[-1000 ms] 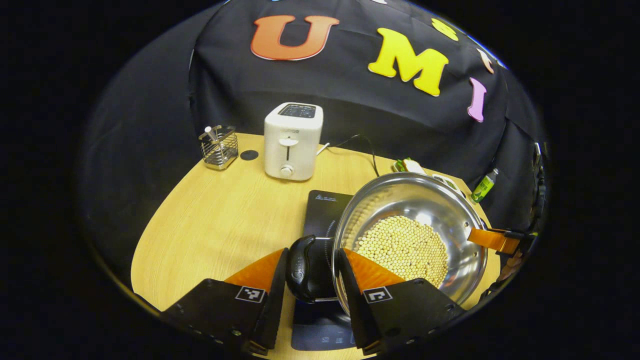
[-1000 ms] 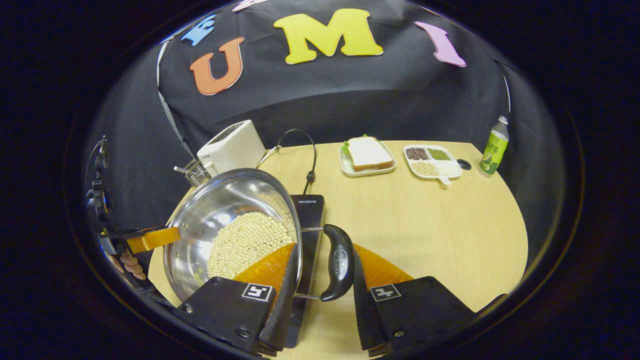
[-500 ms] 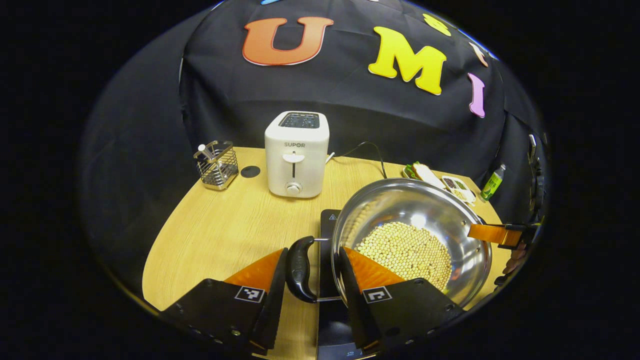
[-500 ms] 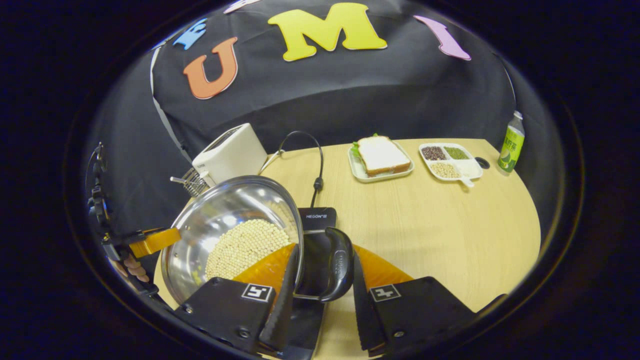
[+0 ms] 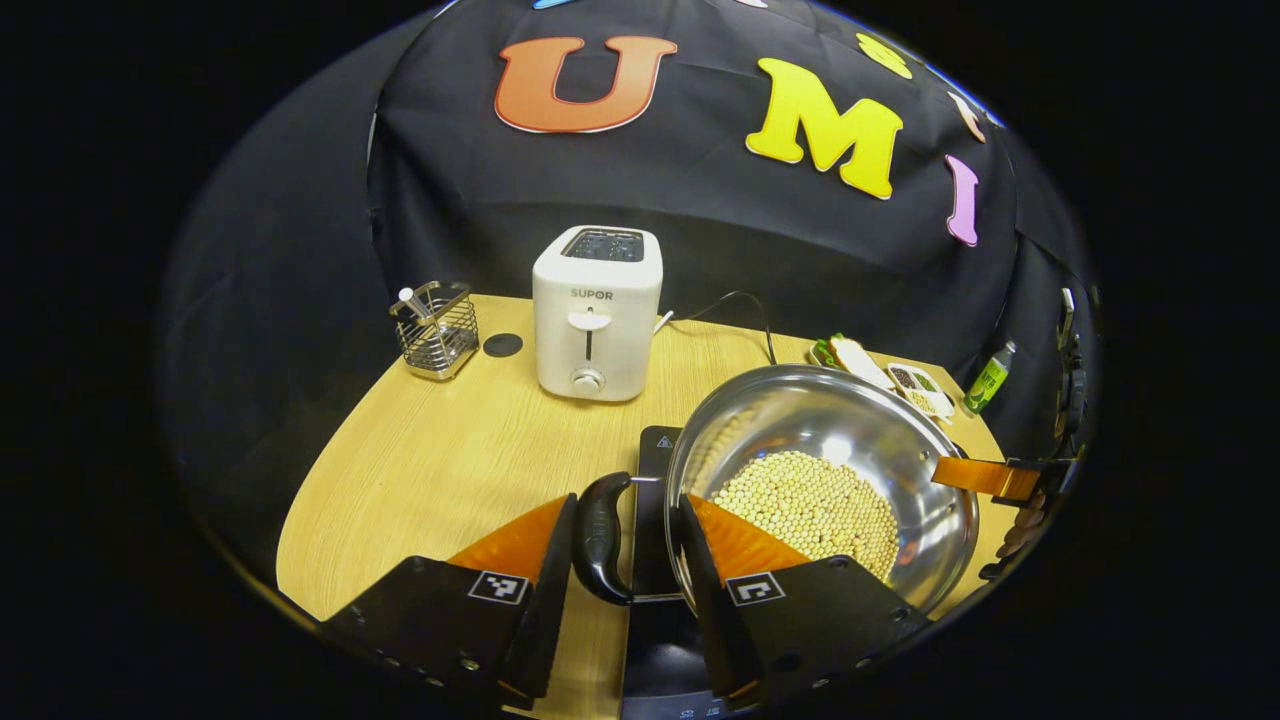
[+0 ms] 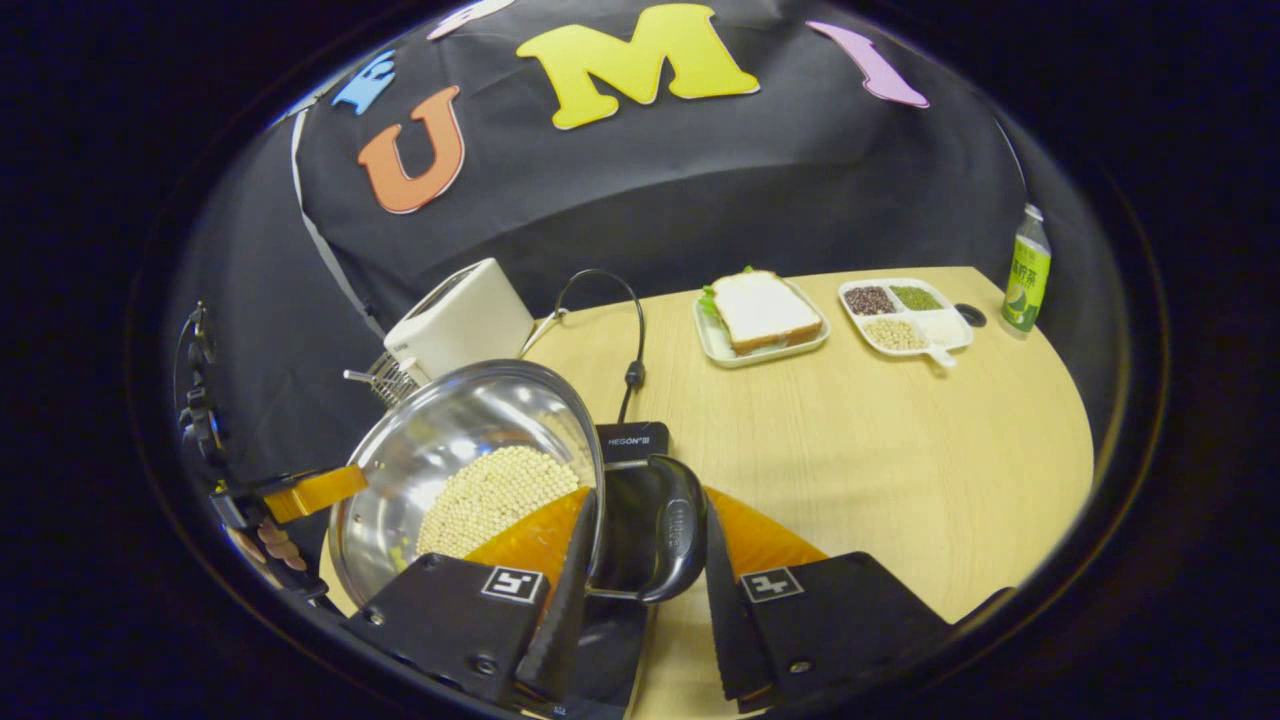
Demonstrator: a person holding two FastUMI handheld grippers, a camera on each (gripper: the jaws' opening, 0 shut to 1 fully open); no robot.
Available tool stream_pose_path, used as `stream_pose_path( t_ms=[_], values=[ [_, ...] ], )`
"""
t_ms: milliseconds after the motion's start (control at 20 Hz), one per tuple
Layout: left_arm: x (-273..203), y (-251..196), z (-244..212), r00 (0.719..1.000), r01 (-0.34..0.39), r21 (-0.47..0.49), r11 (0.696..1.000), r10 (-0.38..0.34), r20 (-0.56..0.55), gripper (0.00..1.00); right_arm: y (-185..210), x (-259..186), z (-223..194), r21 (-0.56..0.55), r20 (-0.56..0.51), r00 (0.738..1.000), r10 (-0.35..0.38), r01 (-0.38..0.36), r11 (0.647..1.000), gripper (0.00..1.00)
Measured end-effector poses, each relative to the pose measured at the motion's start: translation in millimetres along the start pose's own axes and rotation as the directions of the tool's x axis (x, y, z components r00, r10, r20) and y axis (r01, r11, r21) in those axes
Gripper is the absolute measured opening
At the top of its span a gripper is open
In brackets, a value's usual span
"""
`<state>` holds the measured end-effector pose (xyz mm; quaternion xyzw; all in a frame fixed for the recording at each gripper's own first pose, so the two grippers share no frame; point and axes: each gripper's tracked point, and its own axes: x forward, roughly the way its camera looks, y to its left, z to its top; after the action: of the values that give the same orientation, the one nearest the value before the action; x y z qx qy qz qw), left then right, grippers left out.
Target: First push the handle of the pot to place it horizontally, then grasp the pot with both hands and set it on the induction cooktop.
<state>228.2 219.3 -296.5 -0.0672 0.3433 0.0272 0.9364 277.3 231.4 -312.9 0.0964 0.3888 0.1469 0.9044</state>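
A steel pot [image 5: 835,440] with pale beans in it is held between both grippers over the black induction cooktop [image 5: 655,452]. My left gripper [image 5: 622,545] is shut on the pot's black left handle [image 5: 600,535], one finger outside the handle and one inside the rim. In the right gripper view my right gripper [image 6: 645,545] is shut the same way on the black right handle [image 6: 680,530] of the pot [image 6: 460,440], above the cooktop [image 6: 632,442]. Each view shows the other gripper's orange finger at the pot's far rim. I cannot tell whether the pot's base touches the cooktop.
A white toaster [image 5: 597,310] and a wire holder [image 5: 435,328] stand at the back left. A sandwich plate [image 6: 760,315], a divided dish of grains [image 6: 905,318] and a green bottle [image 6: 1027,270] stand at the back right. A black cord [image 6: 632,330] runs behind the cooktop.
Both grippers have carried the pot forward, so more of the cooktop lies under it. Their hold on the handles is unchanged.
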Motion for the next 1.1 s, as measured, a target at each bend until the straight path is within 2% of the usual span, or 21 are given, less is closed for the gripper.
stream_pose_path(
  t_ms=[50, 100, 150, 200, 250, 300, 400, 550, 650, 800, 950, 1000, 1100],
  values=[
    [-1, 0, 0, 1.000, -0.003, 0.000, 1.000, 0.003, 0.005, 0.47, 0, 0, 0, 0.002, 0.012, 1.000, 0.008, -0.008, 1.000, 0.58],
    [-3, 2, 4, 0.999, -0.015, 0.006, 1.000, 0.015, 0.033, 0.59, -3, -1, 4, 0.000, 0.043, 0.999, 0.003, -0.003, 1.000, 0.60],
    [-5, 4, 11, 0.997, -0.028, 0.019, 0.999, 0.027, 0.073, 0.61, -4, -5, 9, -0.017, 0.078, 0.997, -0.002, 0.004, 1.000, 0.63],
    [-8, 6, 14, 0.995, -0.037, 0.023, 0.999, 0.034, 0.096, 0.59, -10, -12, 13, -0.033, 0.110, 0.994, -0.025, 0.029, 0.999, 0.67],
    [-16, 5, 16, 0.993, -0.041, 0.025, 0.999, 0.038, 0.111, 0.78, -11, -16, 15, -0.043, 0.134, 0.990, -0.038, 0.045, 0.998, 0.75],
    [-25, 2, 19, 0.991, -0.044, 0.027, 0.999, 0.040, 0.127, 0.87, -12, -24, 18, -0.037, 0.155, 0.987, -0.045, 0.051, 0.998, 0.84],
    [-44, 0, 29, 0.983, -0.060, 0.037, 0.998, 0.053, 0.178, 0.93, -9, -44, 22, -0.033, 0.191, 0.981, -0.033, 0.040, 0.999, 0.87],
    [-85, -15, 44, 0.964, -0.074, 0.063, 0.995, 0.056, 0.259, 0.96, -12, -87, 31, -0.071, 0.284, 0.958, -0.034, 0.057, 0.996, 0.90],
    [-118, -33, 54, 0.947, -0.080, 0.077, 0.994, 0.052, 0.316, 0.96, -15, -122, 37, -0.107, 0.359, 0.932, -0.055, 0.099, 0.989, 0.91],
    [-155, -55, 54, 0.926, -0.084, 0.063, 0.994, 0.055, 0.374, 0.95, -11, -179, 37, -0.168, 0.449, 0.892, -0.046, 0.135, 0.977, 0.95],
    [-202, -82, 49, 0.905, -0.084, 0.064, 0.994, 0.049, 0.423, 0.96, -17, -239, 32, -0.173, 0.533, 0.844, -0.062, 0.181, 0.968, 0.96],
    [-214, -91, 46, 0.890, -0.083, 0.077, 0.994, 0.039, 0.455, 0.96, -19, -258, 29, -0.177, 0.551, 0.832, -0.064, 0.192, 0.965, 1.00],
    [-243, -108, 40, 0.869, -0.103, 0.092, 0.990, 0.045, 0.492, 0.95, -27, -294, 24, -0.164, 0.579, 0.811, -0.081, 0.213, 0.963, 0.99]
  ],
)
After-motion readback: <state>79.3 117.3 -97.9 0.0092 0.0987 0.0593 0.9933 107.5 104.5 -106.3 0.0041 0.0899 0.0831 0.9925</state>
